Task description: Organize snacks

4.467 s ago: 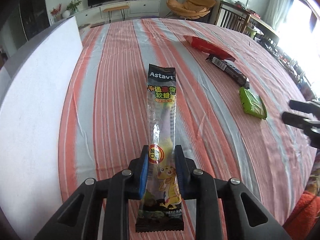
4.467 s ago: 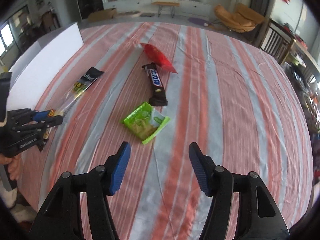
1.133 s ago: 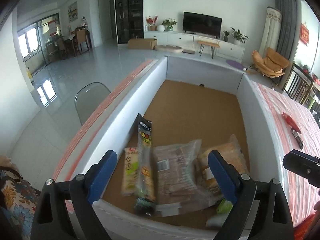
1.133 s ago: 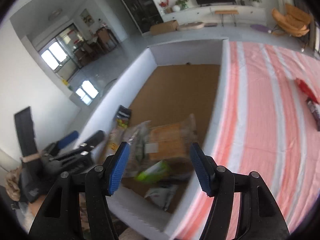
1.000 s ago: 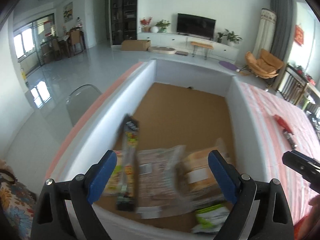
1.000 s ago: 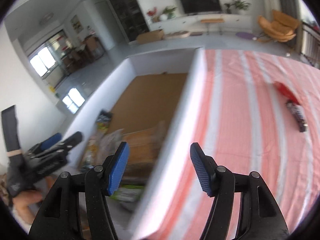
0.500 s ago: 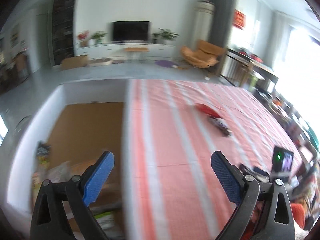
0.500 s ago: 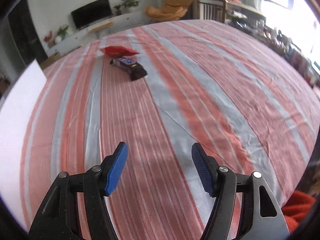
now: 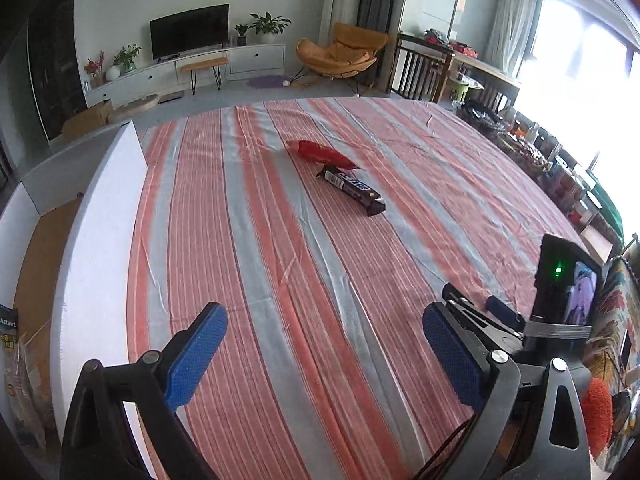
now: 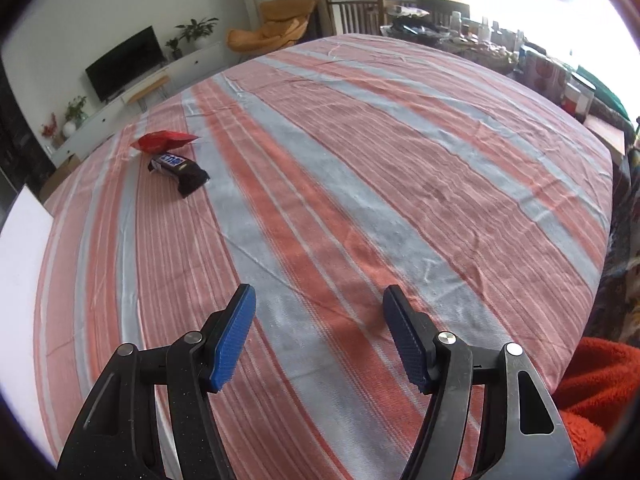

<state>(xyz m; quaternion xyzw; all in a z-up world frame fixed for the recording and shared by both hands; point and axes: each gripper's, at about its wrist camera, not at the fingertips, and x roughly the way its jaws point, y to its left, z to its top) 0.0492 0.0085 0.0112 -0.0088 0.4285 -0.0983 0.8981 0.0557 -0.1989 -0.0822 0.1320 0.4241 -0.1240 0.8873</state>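
Left claw: blue pads spread wide, nothing between them. Right claw: likewise wide and empty. Both hover low over the tabletop, covered in a red-and-grey striped cloth.

Remaining loose snacks: a dark brown chocolate bar in a glossy wrapper with blue-white lettering and a crumpled red foil snack packet, touching or nearly touching at the bar's far end. Both lie well ahead of either claw.

Key relation: from the left claw the bar sits ahead and slightly right, long axis running diagonally from far-left to near-right. From the right claw it sits far ahead and well to the left.

Judgement: neither claw is clearly nearer; the left faces the bar more squarely. Its jaws would have to close across the bar's short width, which calls for a wrist turn.

White-walled box with a brown cardboard floor lies along the left tabletop edge; some packets visible inside at lower left.
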